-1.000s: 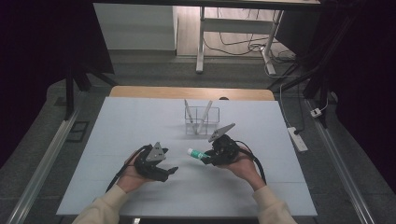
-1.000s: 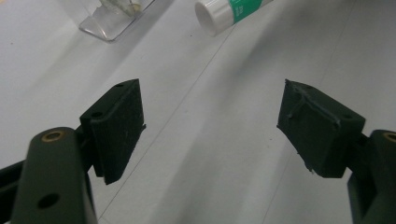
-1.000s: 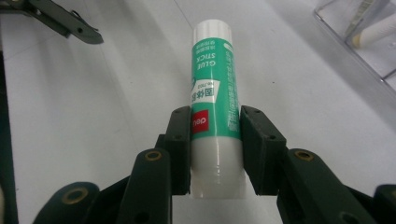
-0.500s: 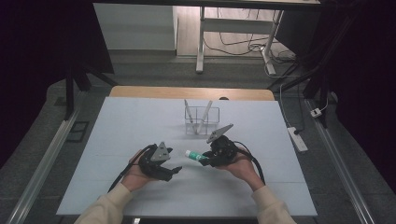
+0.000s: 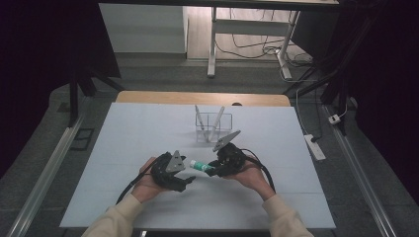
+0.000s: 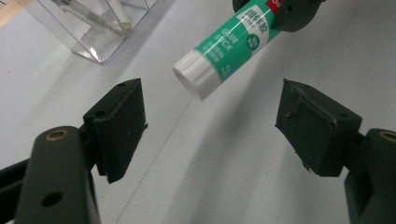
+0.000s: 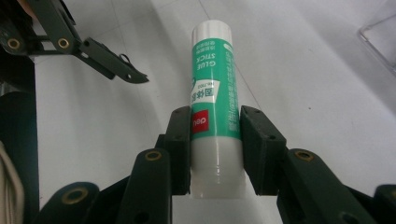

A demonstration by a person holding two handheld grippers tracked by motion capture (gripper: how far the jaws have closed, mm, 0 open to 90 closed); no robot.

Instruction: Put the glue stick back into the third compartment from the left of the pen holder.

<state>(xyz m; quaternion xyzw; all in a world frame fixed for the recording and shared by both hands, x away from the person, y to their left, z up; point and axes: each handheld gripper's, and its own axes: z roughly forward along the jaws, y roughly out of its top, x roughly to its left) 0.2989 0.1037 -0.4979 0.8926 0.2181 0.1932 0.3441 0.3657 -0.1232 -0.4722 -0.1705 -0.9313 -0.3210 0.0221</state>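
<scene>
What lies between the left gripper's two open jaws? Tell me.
In the left gripper view, the white cap end of the glue stick nears the gap of the left gripper; below lies bare table.

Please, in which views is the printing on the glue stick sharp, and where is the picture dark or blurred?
Left gripper view: the glue stick label reads sharply; the near jaws look soft. Right gripper view: print legible, with soft glare along the tube. High view: the table is evenly lit, its surroundings dark, and the label too small to read.
</scene>
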